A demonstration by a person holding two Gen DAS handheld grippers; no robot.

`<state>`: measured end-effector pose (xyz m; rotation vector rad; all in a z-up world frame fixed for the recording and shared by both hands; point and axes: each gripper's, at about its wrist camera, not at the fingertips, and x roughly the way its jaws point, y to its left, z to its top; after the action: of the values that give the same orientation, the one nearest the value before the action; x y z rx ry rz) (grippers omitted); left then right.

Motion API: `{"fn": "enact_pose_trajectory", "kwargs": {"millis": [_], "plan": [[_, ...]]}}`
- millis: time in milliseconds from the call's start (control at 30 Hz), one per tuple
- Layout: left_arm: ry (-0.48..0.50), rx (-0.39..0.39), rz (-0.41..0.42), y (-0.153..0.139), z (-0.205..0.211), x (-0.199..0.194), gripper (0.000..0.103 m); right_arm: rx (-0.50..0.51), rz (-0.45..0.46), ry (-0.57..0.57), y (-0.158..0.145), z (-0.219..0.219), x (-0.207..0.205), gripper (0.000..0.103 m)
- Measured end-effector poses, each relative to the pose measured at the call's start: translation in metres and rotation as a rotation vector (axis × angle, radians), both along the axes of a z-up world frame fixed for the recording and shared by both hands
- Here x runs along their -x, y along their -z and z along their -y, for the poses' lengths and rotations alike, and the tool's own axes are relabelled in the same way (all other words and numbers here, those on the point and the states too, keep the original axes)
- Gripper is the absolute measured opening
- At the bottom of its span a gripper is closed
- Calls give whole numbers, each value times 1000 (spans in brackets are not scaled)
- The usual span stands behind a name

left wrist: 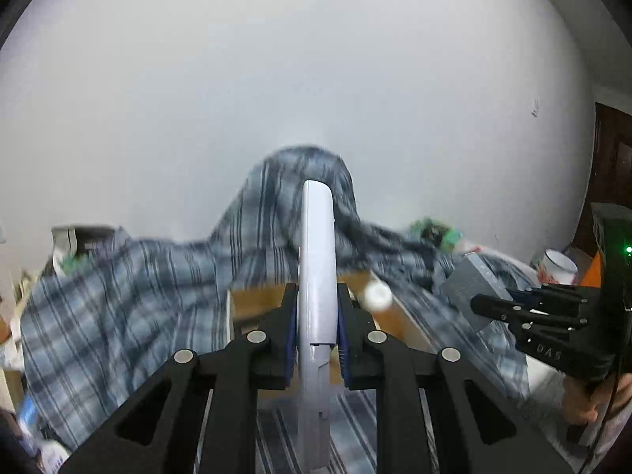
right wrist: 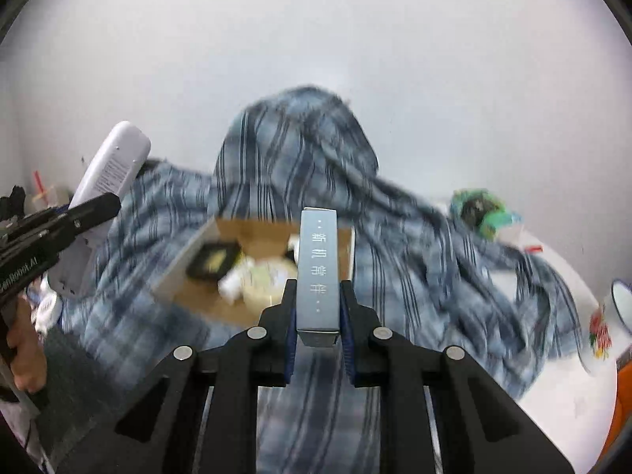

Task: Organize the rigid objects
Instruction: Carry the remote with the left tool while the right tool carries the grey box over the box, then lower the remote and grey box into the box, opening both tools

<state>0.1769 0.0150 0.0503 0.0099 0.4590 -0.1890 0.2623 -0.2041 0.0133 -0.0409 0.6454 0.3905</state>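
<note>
Left wrist view: the left gripper (left wrist: 316, 331) pinches a long, slim white plastic remote control (left wrist: 317, 260) edge-on between its blue-padded jaws, the remote rising upright above a blue-and-white plaid cloth (left wrist: 130, 300). Beyond it sits an open brown cardboard box (left wrist: 256, 302). At far right, the right gripper (left wrist: 491, 306), marked "DAS", clamps a grey rectangular box (left wrist: 468, 280).

Right wrist view: the right gripper (right wrist: 318, 331) squeezes the grey rectangular box (right wrist: 318, 268), whose narrow face carries white Chinese characters. Behind it, the open cardboard box (right wrist: 205, 296) holds blurred items. At left, the left gripper (right wrist: 93, 207) holds the white remote (right wrist: 106, 181), tilted, a printed label on its back, illegible.
</note>
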Motion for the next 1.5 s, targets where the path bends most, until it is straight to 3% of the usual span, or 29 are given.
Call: {"fn": "enact_pose_trajectory", "kwargs": {"millis": [100, 200, 300, 500, 767, 833, 900, 967, 1033, 1167, 1233, 1267, 1367, 1433, 1500], "plan": [[-15, 1, 28, -9, 0, -20, 18, -11, -1, 2, -4, -16, -25, 18], [-20, 25, 0, -7, -1, -43, 18, 4, -57, 29, 9, -23, -49, 18], [-37, 28, -51, 9, -3, -66, 18, -3, -162, 34, 34, -23, -65, 18], [-58, 60, -171, 50, -15, -95, 18, -14, -289, -33, 77, -29, -78, 18], [-97, 28, -256, 83, -18, -110, 18, 8, -305, -46, 96, -31, -85, 19], [-96, 37, -275, 87, -20, -113, 18, 12, -289, -49, 94, -31, -82, 29], [-93, 46, -277, 87, -20, -113, 19, 27, -247, -40, 87, -32, -82, 56], [-100, 27, -246, 81, -17, -109, 31, 18, -182, -23, 75, -28, -78, 56], [-102, 26, -214, 73, -17, -105, 49, -5, -139, -17, 61, -22, -74, 56], [-124, 40, -111, 45, -20, -88, 54, -42, -33, 19, 28, -7, -60, 56], [-125, 21, -31, 24, -18, -73, 81, -62, 22, 28, 11, -1, -51, 56], [-125, 20, 0, 16, -17, -67, 87, -65, 47, 32, 3, 0, -46, 56], [-120, 33, 161, -17, -16, -33, 90, -78, 132, 45, -18, 4, -29, 61], [-113, 21, 269, -34, -14, -7, 103, -90, 184, 57, -31, 7, -18, 65], [-110, -5, 343, -47, -12, 11, 103, -101, 248, 63, -42, 10, -3, 74]]}}
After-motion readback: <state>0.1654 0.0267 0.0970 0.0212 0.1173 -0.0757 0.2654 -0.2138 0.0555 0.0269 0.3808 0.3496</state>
